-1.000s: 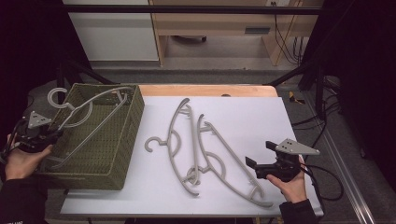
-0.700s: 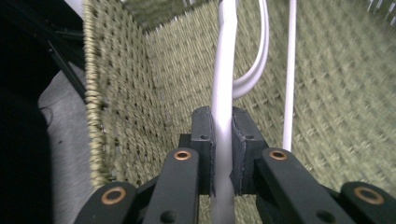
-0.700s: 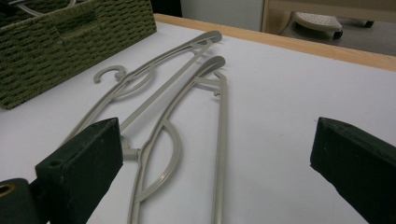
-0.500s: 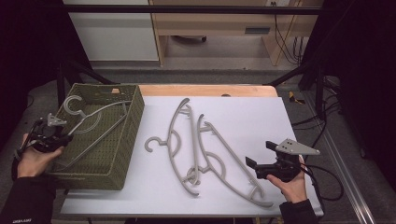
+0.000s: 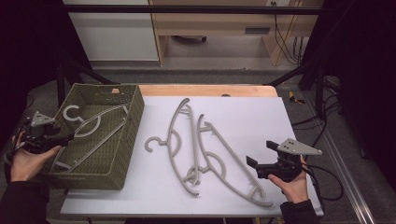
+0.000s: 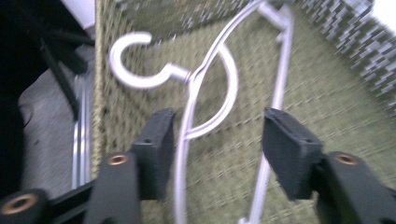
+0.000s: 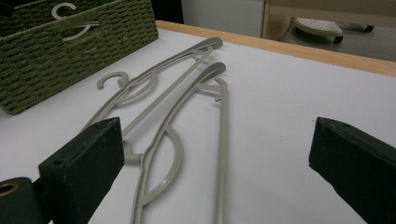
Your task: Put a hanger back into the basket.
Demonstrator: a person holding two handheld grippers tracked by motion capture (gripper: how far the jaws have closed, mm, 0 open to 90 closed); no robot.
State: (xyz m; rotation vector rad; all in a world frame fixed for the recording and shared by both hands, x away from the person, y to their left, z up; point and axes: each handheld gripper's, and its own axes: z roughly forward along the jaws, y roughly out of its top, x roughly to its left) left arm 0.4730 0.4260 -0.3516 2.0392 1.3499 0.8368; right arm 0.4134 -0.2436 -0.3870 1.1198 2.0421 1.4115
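Note:
A grey plastic hanger lies inside the green woven basket at the table's left. My left gripper sits at the basket's left rim, pointing in. Its jaws have just been opening. In the left gripper view the hanger passes between the parted pads of the left gripper without being squeezed. Two more grey hangers lie crossed on the white mat. My right gripper stands wide open at the front right, beside the nearer hanger's end. In the right gripper view its jaws frame both hangers.
The white mat covers a wooden table whose far edge shows behind it. Black frame bars stand at the back left and right. Cables trail off the table's right side. A cabinet and shelf stand beyond.
The left gripper carried the hanger down into the basket, then opened and let it go; the hanger now rests on the basket floor. The right gripper has stayed put.

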